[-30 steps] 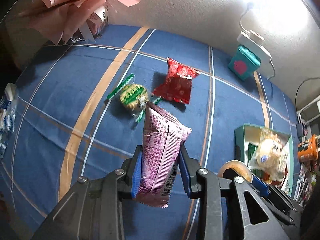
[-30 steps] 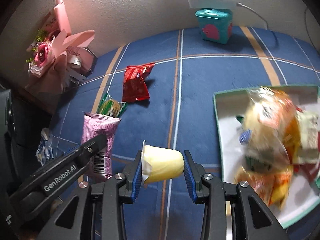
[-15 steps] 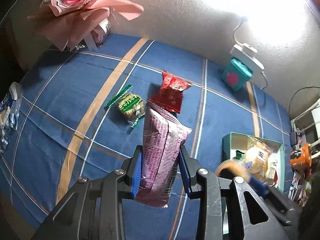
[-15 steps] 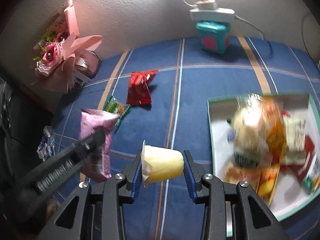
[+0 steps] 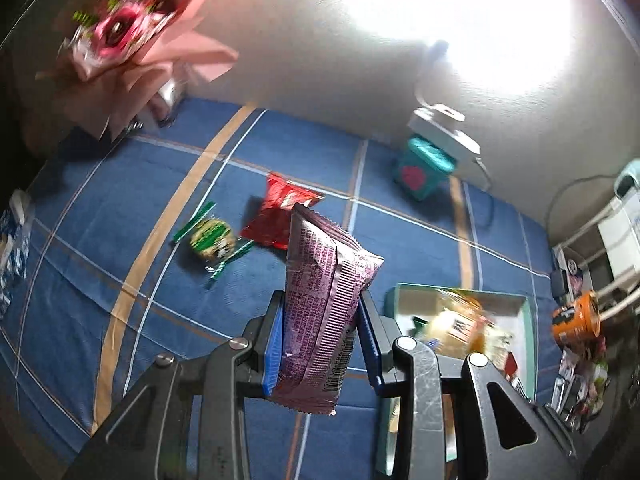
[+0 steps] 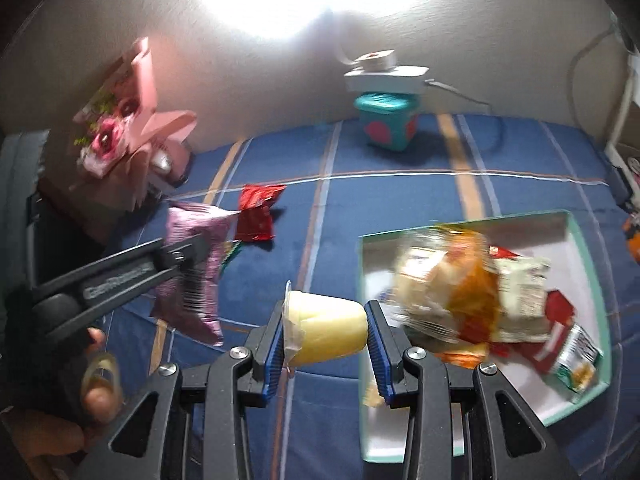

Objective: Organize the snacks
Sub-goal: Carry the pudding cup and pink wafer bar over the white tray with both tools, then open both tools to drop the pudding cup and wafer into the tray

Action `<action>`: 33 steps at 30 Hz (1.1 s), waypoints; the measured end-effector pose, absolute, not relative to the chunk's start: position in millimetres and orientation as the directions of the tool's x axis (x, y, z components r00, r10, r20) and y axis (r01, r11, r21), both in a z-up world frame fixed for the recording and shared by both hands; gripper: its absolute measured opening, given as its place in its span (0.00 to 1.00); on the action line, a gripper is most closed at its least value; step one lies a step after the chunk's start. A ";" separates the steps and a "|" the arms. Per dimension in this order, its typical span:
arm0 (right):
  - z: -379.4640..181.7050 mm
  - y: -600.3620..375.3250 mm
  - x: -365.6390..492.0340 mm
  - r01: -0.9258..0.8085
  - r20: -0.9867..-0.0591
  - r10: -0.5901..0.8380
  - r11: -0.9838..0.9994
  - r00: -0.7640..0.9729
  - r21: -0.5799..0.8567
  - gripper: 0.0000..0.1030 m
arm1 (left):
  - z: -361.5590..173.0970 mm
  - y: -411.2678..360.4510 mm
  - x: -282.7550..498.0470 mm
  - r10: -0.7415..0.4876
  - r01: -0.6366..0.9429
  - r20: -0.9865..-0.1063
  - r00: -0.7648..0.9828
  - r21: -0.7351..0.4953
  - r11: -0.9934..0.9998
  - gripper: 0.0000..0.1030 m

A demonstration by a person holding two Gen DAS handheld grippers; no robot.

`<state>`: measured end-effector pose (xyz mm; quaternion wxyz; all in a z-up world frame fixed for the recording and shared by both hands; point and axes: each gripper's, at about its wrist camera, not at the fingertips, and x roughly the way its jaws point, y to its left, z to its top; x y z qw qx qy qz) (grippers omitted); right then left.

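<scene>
My left gripper is shut on a purple snack packet and holds it upright above the blue cloth; both also show in the right wrist view, the packet at the left. My right gripper is shut on a yellow jelly cup lying sideways, just left of the teal-rimmed box, which holds several snack packs. The box also shows at the right in the left wrist view. A red packet and a green wrapped candy lie on the cloth beyond the purple packet.
A pink flower bouquet stands at the back left. A teal tin with a white power strip on top stands by the wall. An orange cup and clutter sit at the far right. Wrapped items lie at the left edge.
Both grippers have risen and tilted, so the scene sits lower and farther in both views. The box has shifted toward the centre of each view. Both grips are unchanged.
</scene>
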<state>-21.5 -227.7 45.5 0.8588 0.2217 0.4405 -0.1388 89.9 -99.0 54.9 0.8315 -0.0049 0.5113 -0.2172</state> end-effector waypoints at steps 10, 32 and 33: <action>27.1 -317.3 -72.7 0.645 -0.862 -0.180 0.738 0.474 0.200 0.39 | 52.9 -155.2 49.7 -0.481 0.508 -0.829 0.285 -0.295 0.809 0.35; -22.3 -438.5 -98.8 0.781 -0.861 -0.270 0.589 0.432 0.208 0.39 | -16.6 -283.4 -7.4 -0.471 0.679 -0.871 0.141 -0.262 0.686 0.35; -23.9 -440.2 -98.2 0.784 -0.862 -0.270 0.586 0.428 0.205 0.39 | -17.2 -283.4 -7.1 -0.469 0.680 -0.872 0.140 -0.260 0.685 0.35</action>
